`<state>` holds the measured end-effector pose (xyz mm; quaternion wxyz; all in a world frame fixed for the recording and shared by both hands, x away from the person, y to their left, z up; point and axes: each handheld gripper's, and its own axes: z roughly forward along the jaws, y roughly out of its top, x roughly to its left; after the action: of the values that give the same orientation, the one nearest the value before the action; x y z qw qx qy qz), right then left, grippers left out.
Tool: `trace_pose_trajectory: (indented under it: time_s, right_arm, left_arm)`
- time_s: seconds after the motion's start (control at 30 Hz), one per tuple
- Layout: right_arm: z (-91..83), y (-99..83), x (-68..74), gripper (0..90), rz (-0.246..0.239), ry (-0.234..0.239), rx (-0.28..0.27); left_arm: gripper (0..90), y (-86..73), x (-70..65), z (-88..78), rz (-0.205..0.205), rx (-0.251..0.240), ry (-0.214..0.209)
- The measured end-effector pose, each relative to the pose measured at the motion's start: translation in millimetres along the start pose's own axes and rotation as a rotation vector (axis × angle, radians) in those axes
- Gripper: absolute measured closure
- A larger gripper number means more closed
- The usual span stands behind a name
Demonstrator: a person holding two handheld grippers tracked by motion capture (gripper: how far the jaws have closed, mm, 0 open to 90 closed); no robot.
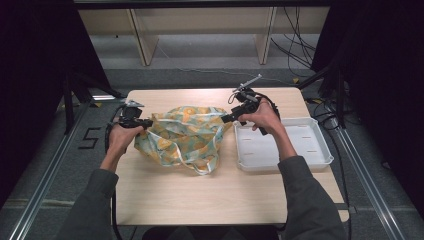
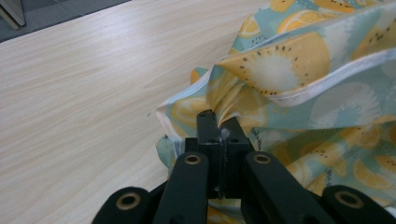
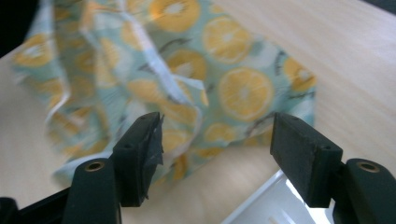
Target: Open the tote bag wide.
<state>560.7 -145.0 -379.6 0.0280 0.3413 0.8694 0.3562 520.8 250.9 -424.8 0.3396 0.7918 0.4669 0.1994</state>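
My left gripper (image 2: 218, 126) is pinching the crumpled teal citrus-print fabric bag (image 1: 186, 136); my right gripper (image 3: 217, 149), jaws spread, is nearing its far edge—I should grab hem only.

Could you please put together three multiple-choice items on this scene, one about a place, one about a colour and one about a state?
1. Where does the white tray stand relative to the fruit-print cloth?
A. On the person's right of it
B. On the person's left of it
C. On top of it

2. What colour are the citrus slices printed on the cloth?
A. Purple
B. Orange-yellow
C. Black

3. How do the jaws of the left gripper stand?
A. Wide apart above bare table
B. Shut on the rim of the tray
C. Shut on an edge of the cloth

Answers: 1 A, the high view shows the tray beside the cloth on the right; 2 B, the slices are orange-yellow on pale teal; 3 C, the left gripper view shows the jaws pinching a fold of the cloth.
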Motion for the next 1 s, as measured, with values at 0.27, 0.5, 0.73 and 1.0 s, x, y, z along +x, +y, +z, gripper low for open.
trace_pose_trajectory:
  time_s: [0.27,0.5,0.73,1.0]
  right_arm:
    - [-40.3,-5.7,15.0,34.6,-0.068,0.025,-0.124]
    - [-23.5,3.0,72.6,34.8,-0.241,0.022,-0.181]
    - [16.8,11.6,100.0,34.0,-0.297,0.014,-0.110]
    - [60.7,5.4,102.6,27.9,-0.351,-0.075,-0.042]
  left_arm:
    - [88.9,9.0,-3.8,-4.9,0.007,0.005,-0.003]
    - [88.9,11.7,-8.0,-7.3,0.019,0.005,-0.010]
    - [88.8,11.8,-7.3,-11.6,0.019,-0.005,-0.018]
    - [88.8,12.8,-8.5,-16.5,0.030,-0.015,-0.024]
